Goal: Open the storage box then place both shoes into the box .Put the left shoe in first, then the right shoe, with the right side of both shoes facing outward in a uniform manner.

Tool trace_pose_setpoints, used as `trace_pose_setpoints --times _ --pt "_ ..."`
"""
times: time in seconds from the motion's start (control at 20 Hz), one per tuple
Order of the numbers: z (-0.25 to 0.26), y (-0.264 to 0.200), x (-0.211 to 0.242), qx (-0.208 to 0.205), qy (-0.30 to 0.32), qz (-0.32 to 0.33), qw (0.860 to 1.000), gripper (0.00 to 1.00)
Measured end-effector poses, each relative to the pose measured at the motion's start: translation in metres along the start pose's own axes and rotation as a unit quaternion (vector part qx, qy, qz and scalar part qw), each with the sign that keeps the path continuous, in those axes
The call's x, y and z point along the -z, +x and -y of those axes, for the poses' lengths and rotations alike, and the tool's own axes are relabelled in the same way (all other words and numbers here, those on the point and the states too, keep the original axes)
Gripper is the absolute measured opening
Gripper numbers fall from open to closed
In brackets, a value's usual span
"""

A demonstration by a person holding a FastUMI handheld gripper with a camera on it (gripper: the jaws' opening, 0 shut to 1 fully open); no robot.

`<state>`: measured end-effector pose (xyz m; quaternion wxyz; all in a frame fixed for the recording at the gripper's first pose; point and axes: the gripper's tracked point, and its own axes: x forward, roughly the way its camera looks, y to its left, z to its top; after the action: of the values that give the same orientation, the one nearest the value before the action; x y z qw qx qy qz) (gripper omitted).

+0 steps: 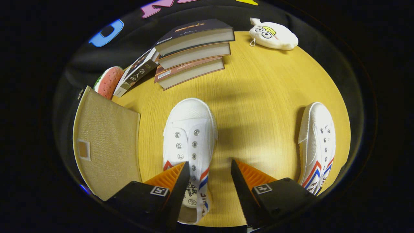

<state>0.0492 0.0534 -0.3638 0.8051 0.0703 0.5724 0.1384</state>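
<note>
The gripper (209, 168) hangs over a round desk (258, 97) of yellow wood with fine straight grain. Its two fingers (176, 181) stand spread apart with nothing pressed between them; each is a ribbed wedge narrowing to a thin edge.

A white canvas slip-on shoe (190, 129) lies partly under the left finger, with its rounded rubber toe cap pointing away from the gripper. It has two rows of metal eyelets without laces, and red and blue stripes on the side by its heel. Its open heel end shows between the fingers, closer to the left one. The gap just ahead of the right finger is bare wood.

A second white canvas shoe (317, 142) of the same make lies well apart to the right, beyond the right finger, tipped so that its ribbed rubber sole edge and striped side show.

To the left of the near shoe stands a beige woven-fabric storage box (103, 145) with a coarse linen-like weave and a small tan patch on its flat face; its lid appears shut.

Beyond the box, a round plush cushion patterned like a watermelon slice (108, 81) touches its far corner. A slim paperback (137, 72) leans against a stack of three thick books (194, 51). At the desk's far right edge rests a soft white plush toy with cartoon eyes (273, 35).
</note>
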Motion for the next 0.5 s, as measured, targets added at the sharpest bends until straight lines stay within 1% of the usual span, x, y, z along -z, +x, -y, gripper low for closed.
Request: trace_pose_setpoints --times 0.05,0.1,0.15,0.25,0.3,0.35,0.4,0.45,0.5 --pt "-0.0047 0.0006 0.0000 -0.014 0.010 -0.004 1.000 0.70" --pt "-0.0100 0.0046 0.0034 -0.025 0.029 -0.012 0.999 0.64" --pt "-0.0088 -0.0031 0.0004 -0.026 0.042 -0.013 0.999 0.35" --pt "-0.0069 0.0008 0.0027 -0.032 0.055 -0.024 0.998 0.31" --pt "-0.0051 0.0024 0.0035 -0.036 0.071 -0.025 0.997 0.29" --pt "-0.0048 -0.0018 0.0008 -0.044 0.081 -0.027 0.995 0.14" --pt "-0.0046 0.0022 0.0018 -0.050 0.087 -0.028 0.995 0.11" --pt "-0.0044 -0.0018 0.0020 -0.053 0.092 -0.029 0.994 0.06" --pt "-0.0052 0.0003 0.0018 -0.056 0.096 -0.028 0.993 0.06"
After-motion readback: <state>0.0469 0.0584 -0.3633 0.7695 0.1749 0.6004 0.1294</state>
